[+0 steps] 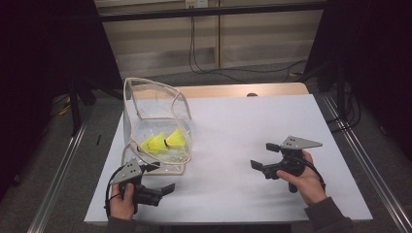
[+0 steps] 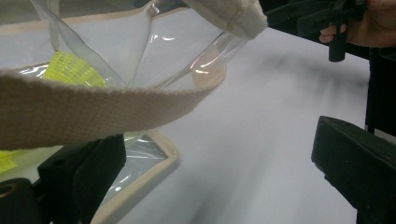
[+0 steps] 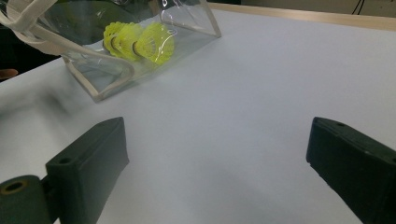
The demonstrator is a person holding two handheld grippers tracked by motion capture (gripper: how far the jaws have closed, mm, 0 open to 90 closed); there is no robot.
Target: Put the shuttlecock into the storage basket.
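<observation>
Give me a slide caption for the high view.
Two open grippers, left and right, flank a clear bag holding yellow shuttlecocks.

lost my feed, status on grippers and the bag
Left gripper open beside clear bag. Right gripper open, apart. Yellow shuttlecocks inside. Strap crosses left jaws.

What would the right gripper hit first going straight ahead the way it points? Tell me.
Probably the clear bag holding the yellow shuttlecocks. The right gripper, jaws open, faces it across bare white table; nothing lies between, though depth is hard to judge.
</observation>
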